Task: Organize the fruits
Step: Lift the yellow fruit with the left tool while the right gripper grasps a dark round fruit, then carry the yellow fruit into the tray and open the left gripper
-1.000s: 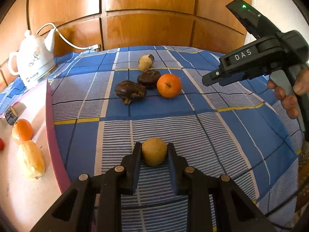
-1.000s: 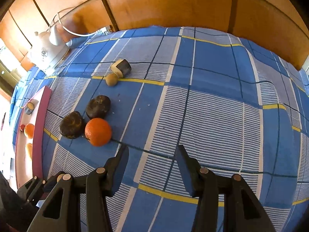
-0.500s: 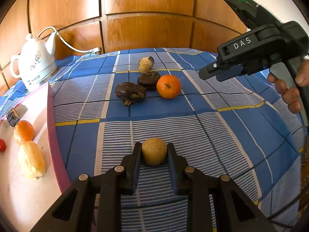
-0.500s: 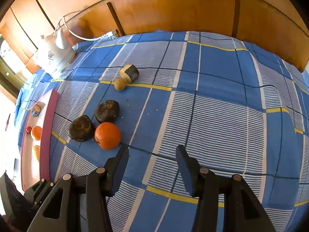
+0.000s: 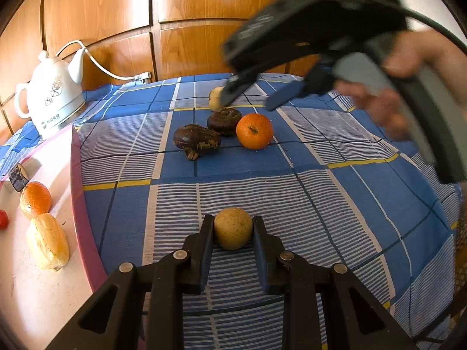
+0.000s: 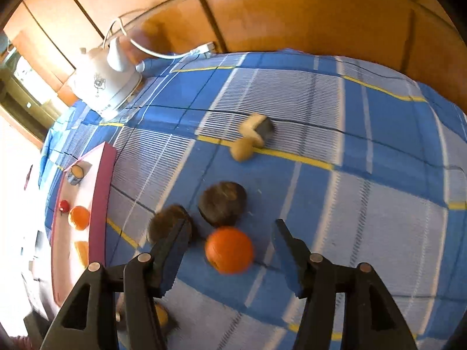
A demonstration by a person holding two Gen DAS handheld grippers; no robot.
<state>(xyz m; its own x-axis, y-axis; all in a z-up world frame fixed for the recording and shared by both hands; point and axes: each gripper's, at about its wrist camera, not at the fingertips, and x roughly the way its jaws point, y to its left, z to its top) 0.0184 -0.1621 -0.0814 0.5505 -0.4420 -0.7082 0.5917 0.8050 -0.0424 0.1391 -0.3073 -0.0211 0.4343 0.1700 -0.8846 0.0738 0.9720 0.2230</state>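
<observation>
My left gripper (image 5: 233,221) is shut on a round tan fruit (image 5: 233,230), just above the blue checked cloth (image 5: 292,192). My right gripper (image 6: 230,226) hangs over the fruit cluster, its jaws opening. The orange (image 6: 229,249) lies below and between the fingers, untouched. Two dark brown fruits (image 6: 222,207) (image 6: 163,224) lie beside it, one partly behind the left finger. A small tan fruit (image 6: 242,151) and a cut piece (image 6: 259,129) lie farther back. In the left wrist view the right gripper (image 5: 251,99) is blurred above the orange (image 5: 254,131).
A pink-rimmed white tray (image 5: 77,175) at the left holds an orange (image 5: 35,201), a yellow oblong fruit (image 5: 48,246), a small red fruit (image 5: 2,219) and a cut piece (image 5: 18,175). A white kettle (image 5: 51,99) with a cord stands at the back left by wooden panels.
The right gripper has swung left over the fruit cluster and its jaws have widened, so the orange now sits between its fingers. The left gripper has stayed still with its fruit.
</observation>
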